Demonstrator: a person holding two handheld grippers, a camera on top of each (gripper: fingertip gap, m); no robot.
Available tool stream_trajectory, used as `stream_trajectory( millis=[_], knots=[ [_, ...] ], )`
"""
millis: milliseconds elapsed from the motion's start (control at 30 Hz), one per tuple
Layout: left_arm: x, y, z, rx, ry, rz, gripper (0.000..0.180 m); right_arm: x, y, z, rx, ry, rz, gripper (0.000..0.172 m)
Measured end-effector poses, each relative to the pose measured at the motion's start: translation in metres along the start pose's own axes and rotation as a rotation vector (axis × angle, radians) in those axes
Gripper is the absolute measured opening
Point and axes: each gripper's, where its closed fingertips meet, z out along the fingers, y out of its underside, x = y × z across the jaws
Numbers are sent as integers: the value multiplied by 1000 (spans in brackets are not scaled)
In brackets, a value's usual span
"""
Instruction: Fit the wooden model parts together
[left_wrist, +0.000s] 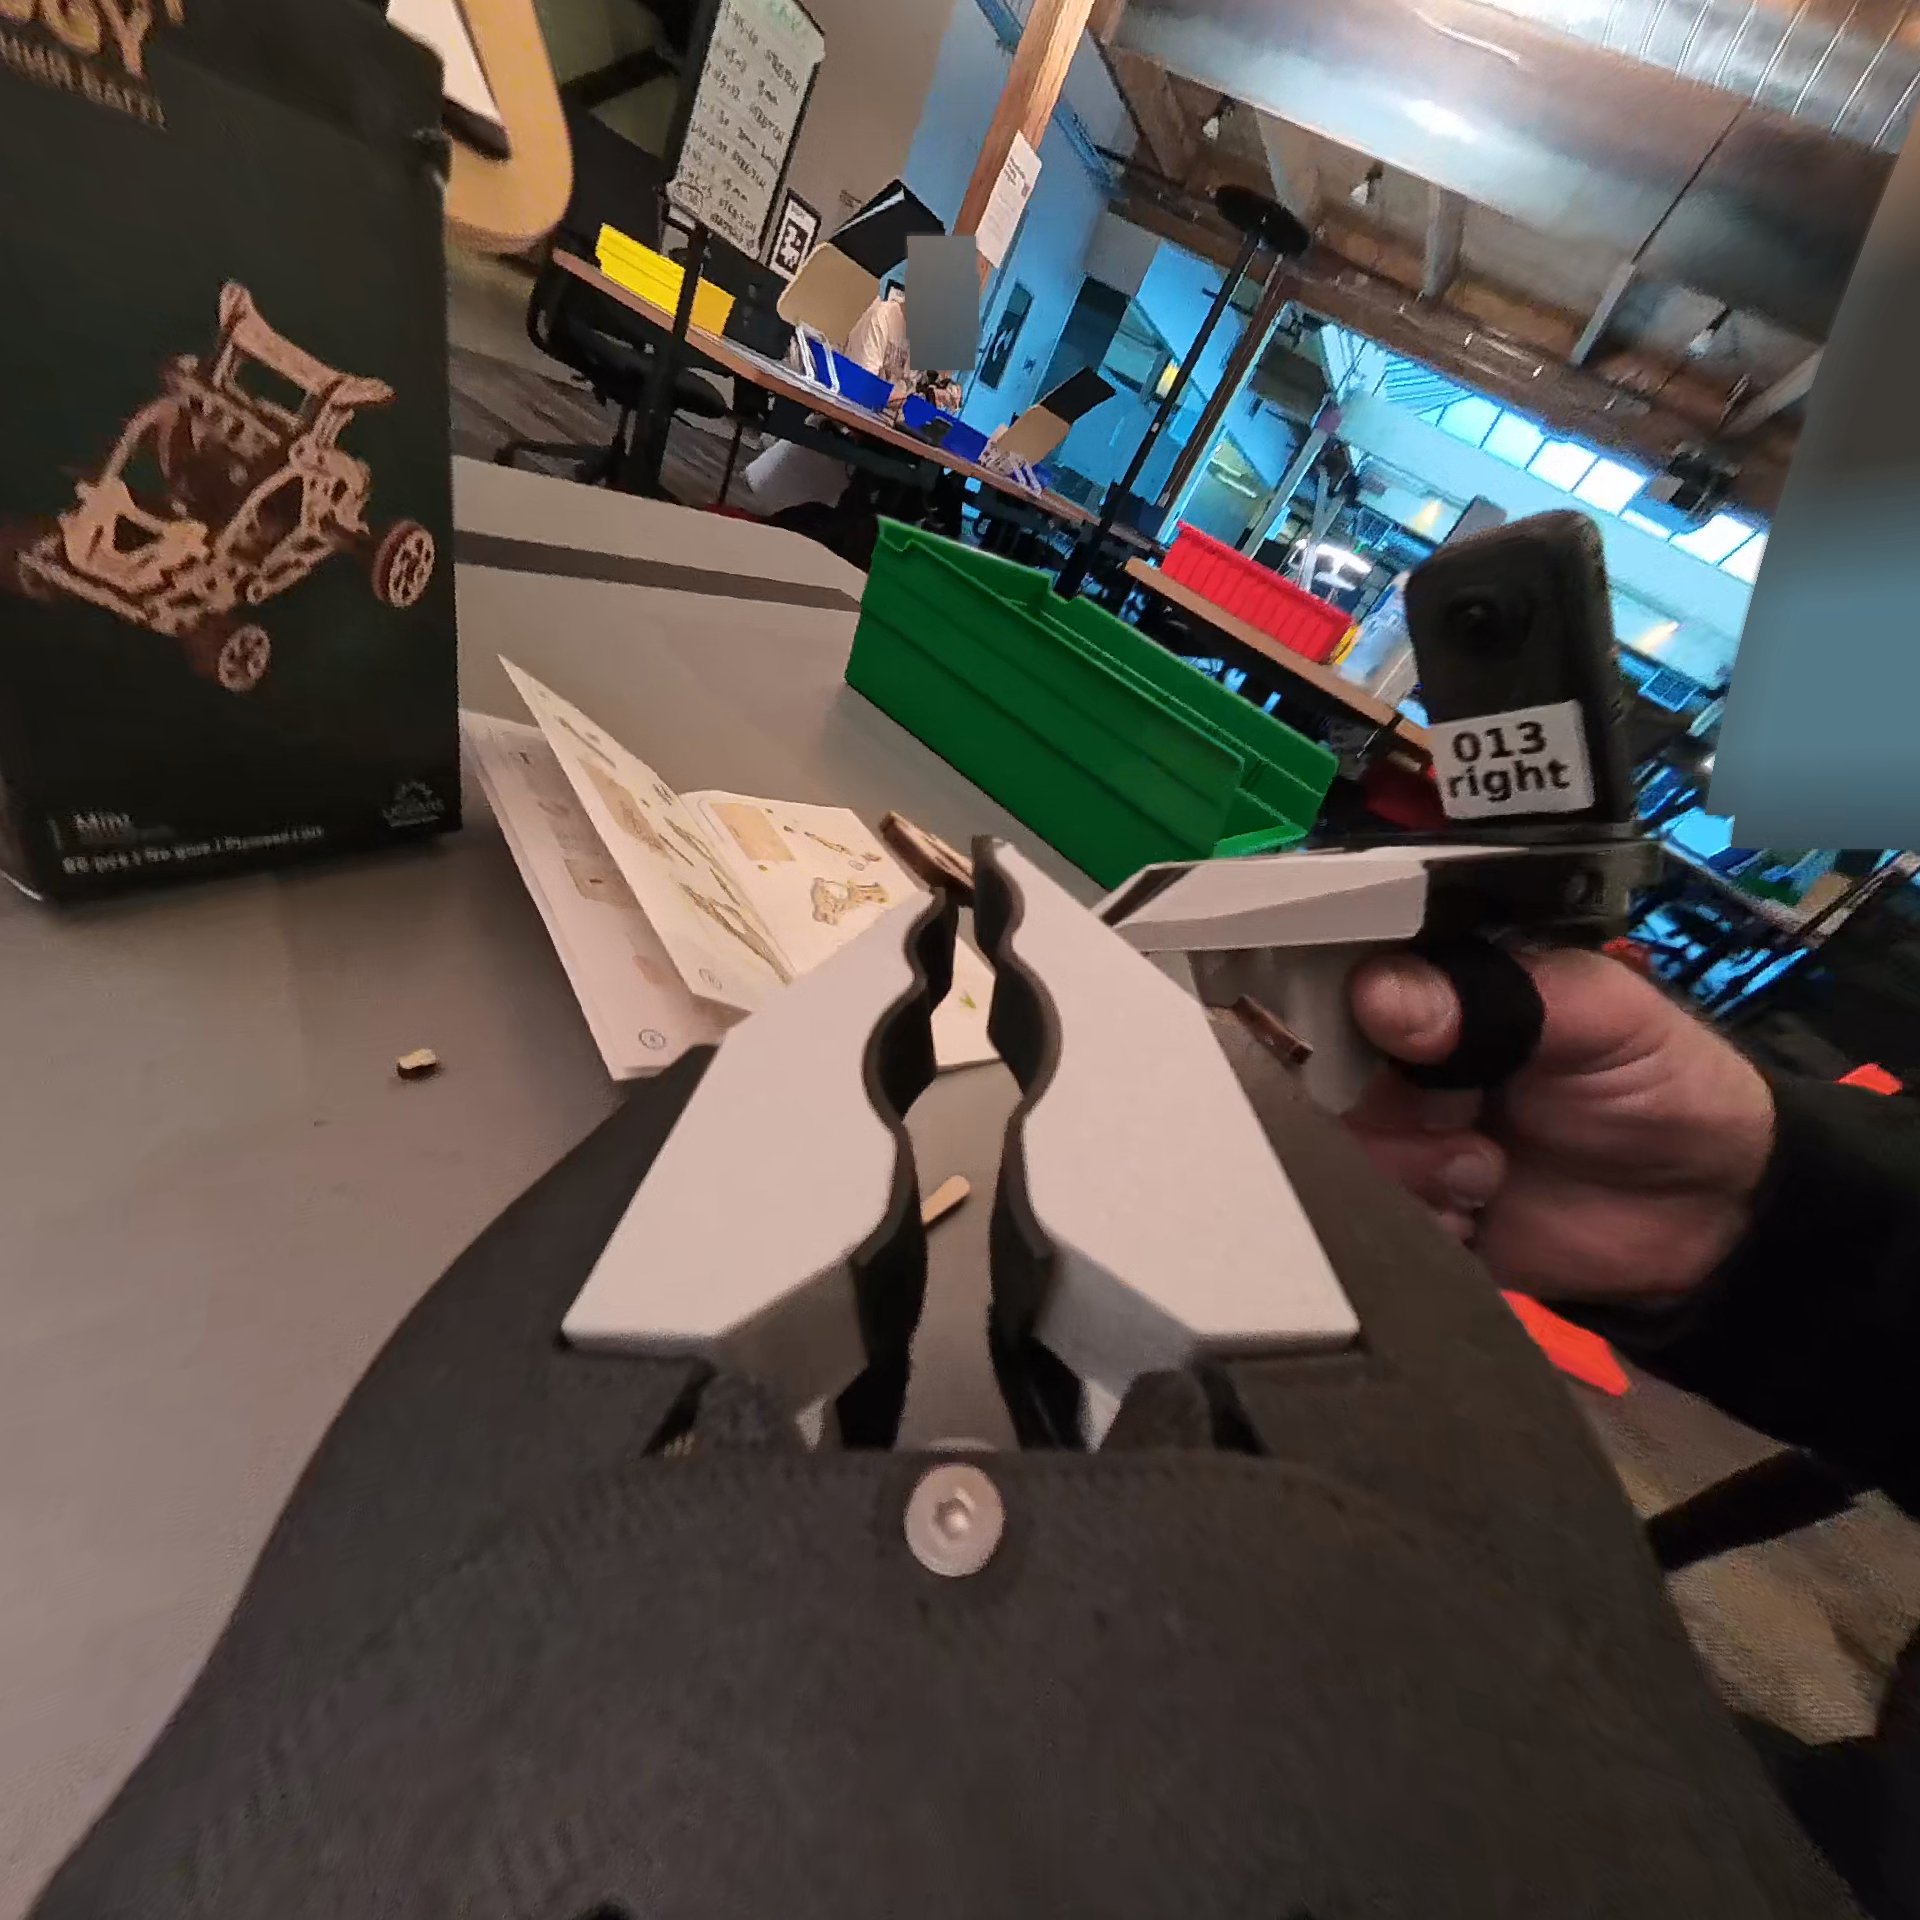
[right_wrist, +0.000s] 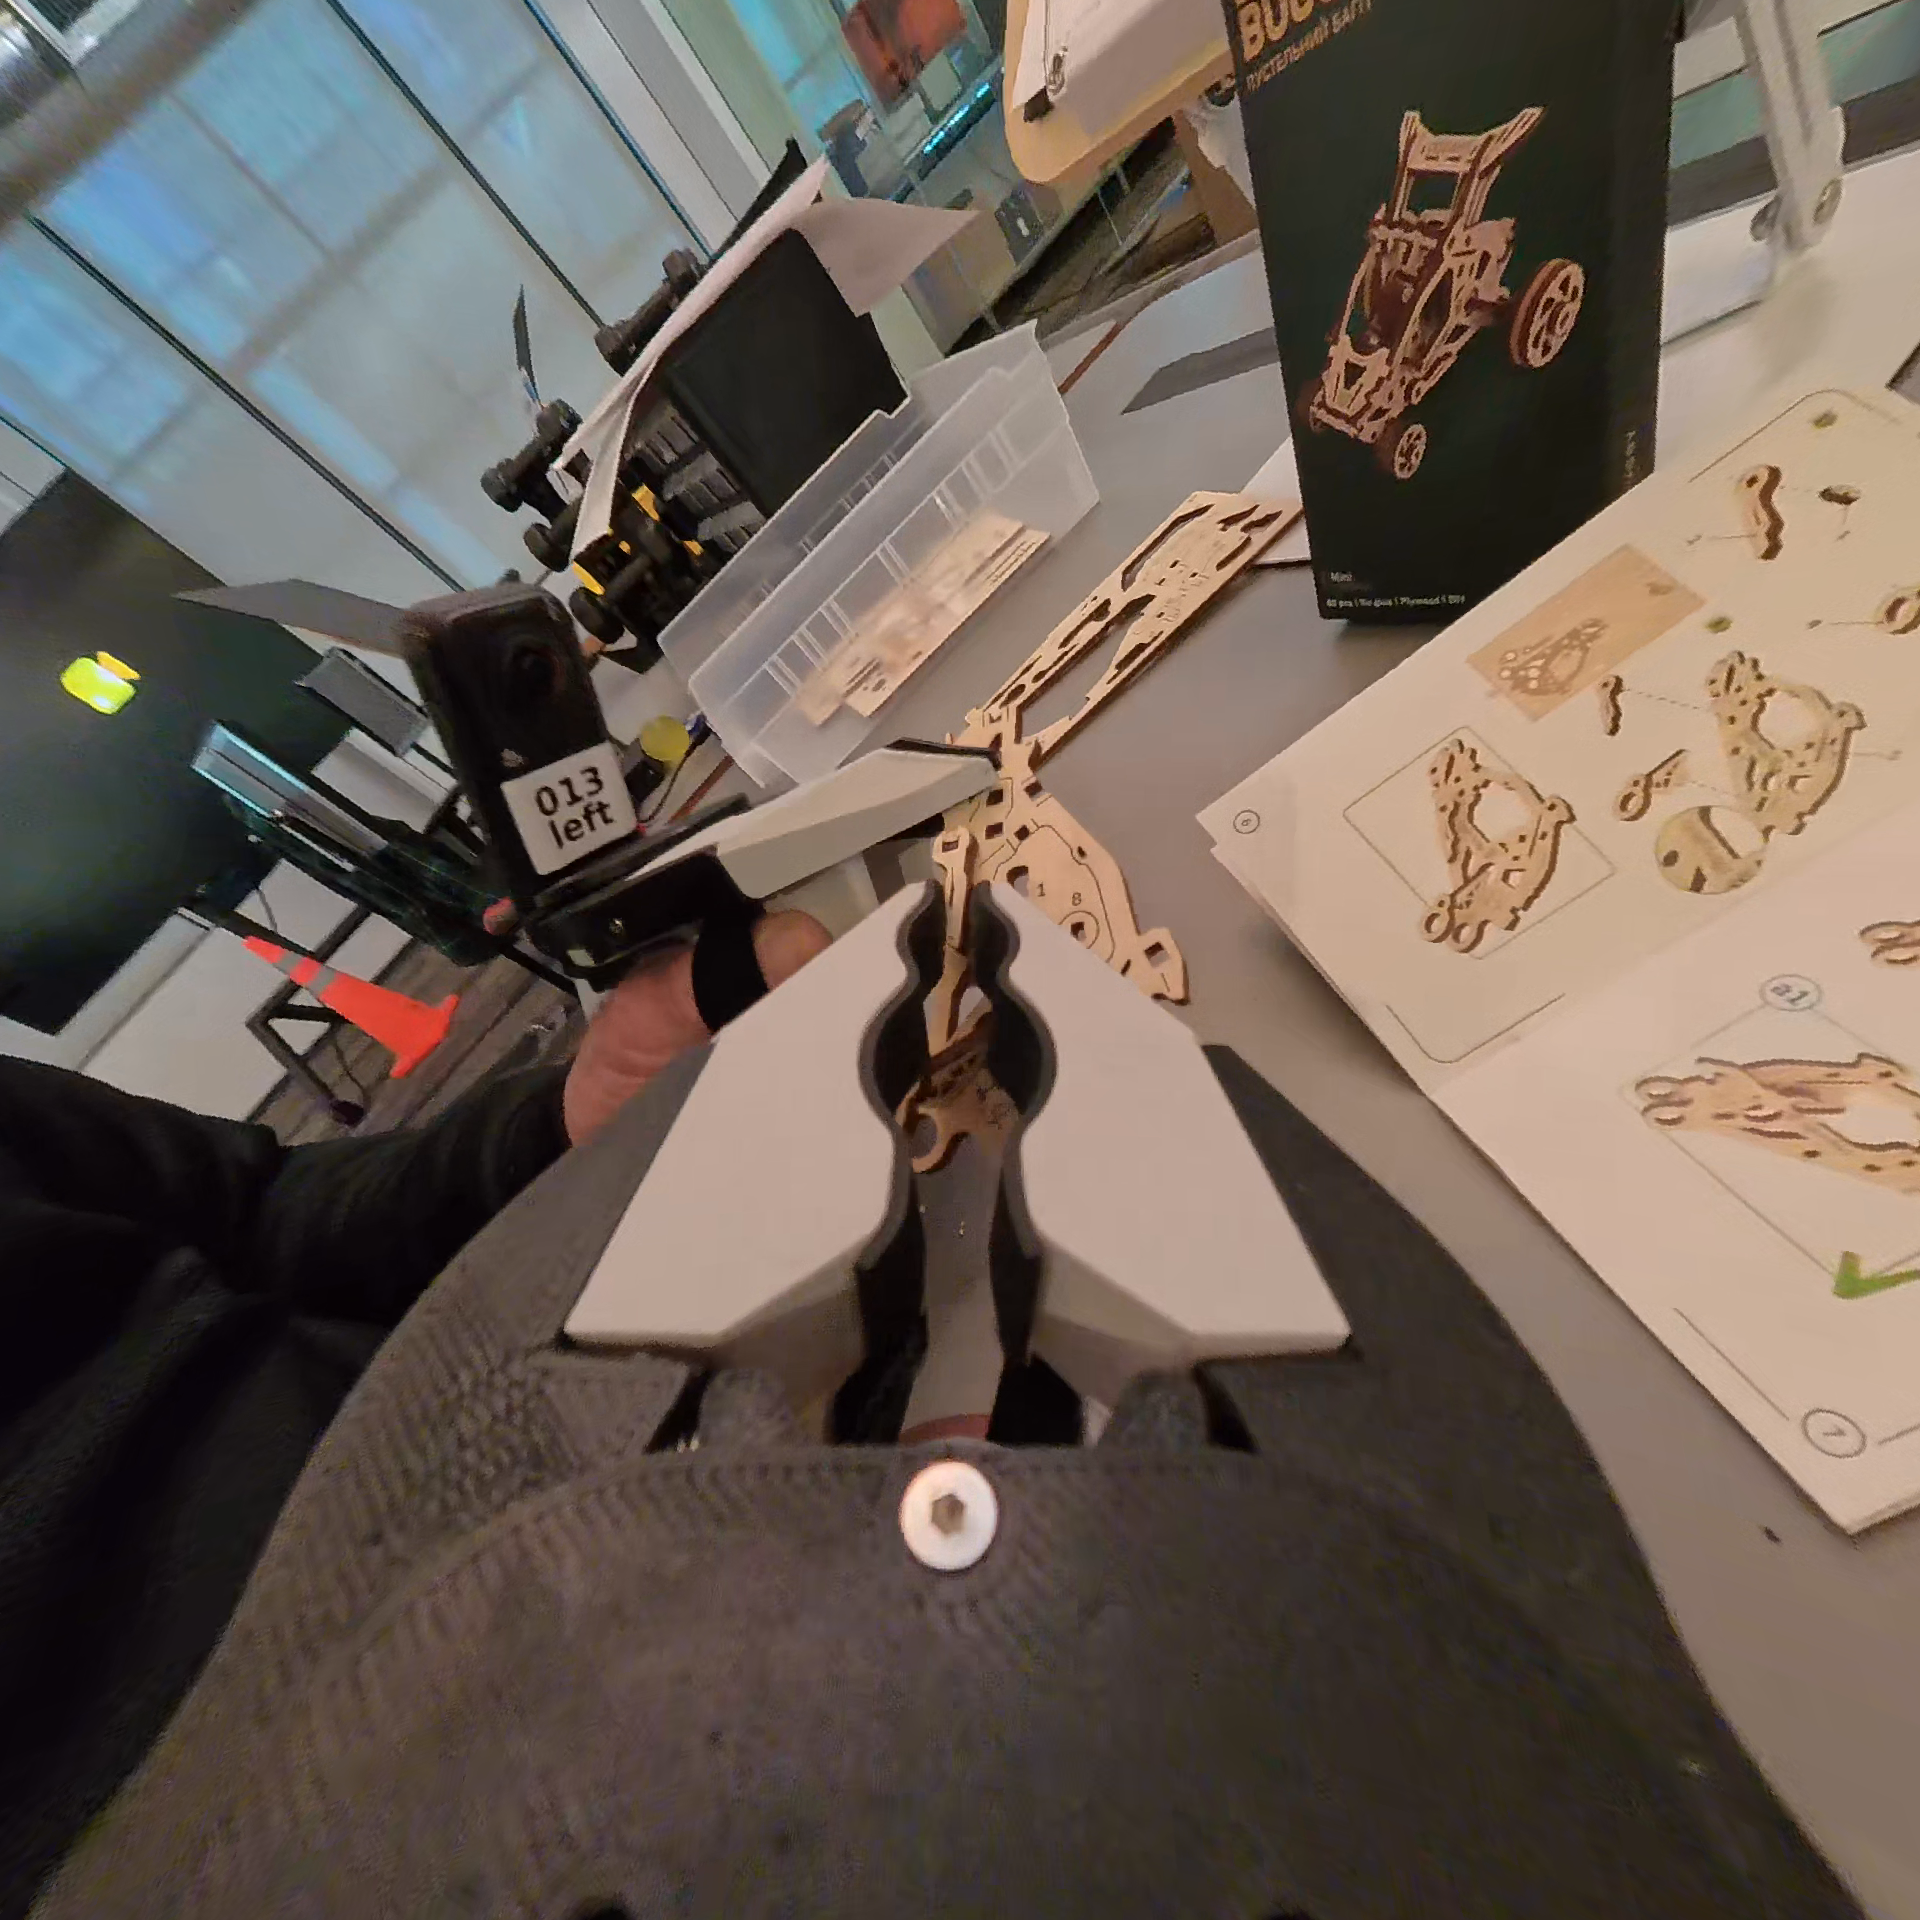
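Observation:
A pale laser-cut plywood sheet of model parts (right_wrist: 1081, 883) runs from the box toward me in the right wrist view. My right gripper (right_wrist: 961, 904) is shut on its near end; a wooden strip stands clamped between the dark pads (right_wrist: 1003, 935). My left gripper (right_wrist: 987, 764) comes in from the left and its tips pinch the same sheet farther along. In the left wrist view my left gripper (left_wrist: 961, 883) is shut on the sheet's brown burnt edge (left_wrist: 920, 844), seen edge-on at the fingertips. The right gripper (left_wrist: 1117, 909), held by a hand, lies close on the right.
An open instruction booklet (right_wrist: 1558, 831) lies right of the sheet and shows behind my left fingers (left_wrist: 727, 862). The dark model box (left_wrist: 208, 468) stands at the back (right_wrist: 1455, 312). A green bin (left_wrist: 1039, 707), a clear bin (right_wrist: 883, 561) and small wood scraps (left_wrist: 418, 1062) sit on the grey table (left_wrist: 208, 1143). Both grippers' tips are close together, under 4 cm apart.

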Motion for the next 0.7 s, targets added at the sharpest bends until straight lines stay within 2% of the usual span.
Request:
stream_trajectory(
  millis=[133,300,433,533,600,700],
  knots=[
    [-1,1,1,-10,4,-1,2,2,1,1,13,-33,46,1],
    [0,-1,1,-26,-21,113,2,0,-1,-1,30,-96,128,1],
    [2,-4,2,-16,-15,104,2,-4,-5,-3,45,-102,105,2],
    [3,-3,2,-31,-35,183,2,-4,-4,-4,65,-140,175,1],
    [6,-3,2,-65,-61,319,1,-4,-6,-8,83,-163,215,0],
    [7,-3,1,-87,-88,442,0,-5,-6,-8,55,-138,160,0]
  ],
)
